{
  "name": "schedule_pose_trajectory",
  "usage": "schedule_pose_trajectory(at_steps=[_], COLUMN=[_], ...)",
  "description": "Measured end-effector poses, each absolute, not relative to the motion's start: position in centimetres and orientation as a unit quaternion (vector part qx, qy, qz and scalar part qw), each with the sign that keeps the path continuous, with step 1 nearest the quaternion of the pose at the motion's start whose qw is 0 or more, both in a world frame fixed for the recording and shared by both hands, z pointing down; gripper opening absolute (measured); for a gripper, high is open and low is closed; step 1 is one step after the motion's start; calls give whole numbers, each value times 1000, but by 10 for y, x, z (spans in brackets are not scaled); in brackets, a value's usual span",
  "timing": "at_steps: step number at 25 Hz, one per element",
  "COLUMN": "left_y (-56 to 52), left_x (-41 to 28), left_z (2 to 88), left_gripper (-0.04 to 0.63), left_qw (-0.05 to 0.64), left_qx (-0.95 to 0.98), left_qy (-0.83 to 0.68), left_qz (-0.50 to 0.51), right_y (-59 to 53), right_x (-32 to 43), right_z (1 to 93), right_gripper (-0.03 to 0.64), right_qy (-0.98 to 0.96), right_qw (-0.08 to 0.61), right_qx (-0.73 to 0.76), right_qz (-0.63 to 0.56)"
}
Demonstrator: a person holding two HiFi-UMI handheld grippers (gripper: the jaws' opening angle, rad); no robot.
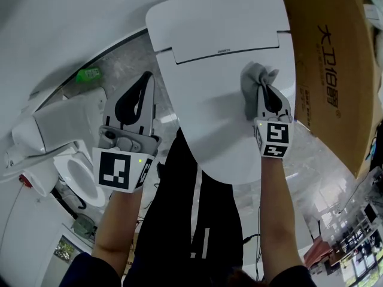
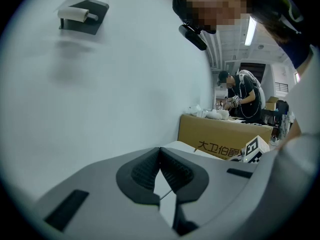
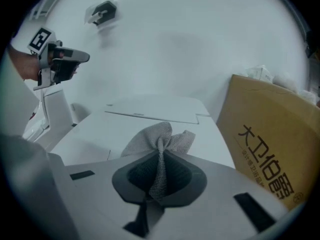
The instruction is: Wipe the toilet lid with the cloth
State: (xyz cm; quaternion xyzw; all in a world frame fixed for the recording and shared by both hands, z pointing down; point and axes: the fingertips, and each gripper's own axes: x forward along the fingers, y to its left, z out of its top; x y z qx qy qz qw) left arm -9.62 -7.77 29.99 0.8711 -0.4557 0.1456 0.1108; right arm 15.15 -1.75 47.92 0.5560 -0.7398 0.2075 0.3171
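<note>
Brown cardboard box [image 1: 335, 52] (printed "大卫伯爵") at 3 o'clock of white plastic toilet lid [image 1: 209, 100]; right gripper [image 1: 264, 89] pinches grey cloth [image 1: 256, 75], left gripper [image 1: 145, 82] pressed together.

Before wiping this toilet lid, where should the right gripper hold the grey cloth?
Grip the grey cloth at its bunched middle, as the right gripper does now, coming from the front of the toilet lid. Its loose folds fan ahead of the jaws, probably free to wipe.

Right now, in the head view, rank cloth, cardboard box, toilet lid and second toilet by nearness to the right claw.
1. cloth, in the right claw
2. toilet lid, beneath
3. cardboard box, right
4. second toilet, far left
</note>
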Motion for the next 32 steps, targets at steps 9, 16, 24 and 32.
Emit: schedule_pose_trajectory(at_steps=[9, 16, 24, 32], left_y=[-75, -71, -68, -66], left_x=[-104, -111, -109, -106], left_z=[299, 301, 305, 305], left_gripper=[14, 13, 13, 14], left_qw=[109, 112, 116, 113], left_qx=[869, 866, 864, 868], left_qy=[-461, -467, -468, -461], left_qz=[143, 142, 142, 144], right_y=[-2, 24, 67, 70], right_x=[32, -51, -74, -39], right_z=[474, 475, 478, 479], right_gripper=[37, 37, 37, 37], right_qy=[-816, -859, -882, -876], right_qw=[344, 381, 409, 424], right_qx=[436, 322, 221, 221], right_qz=[158, 114, 75, 62])
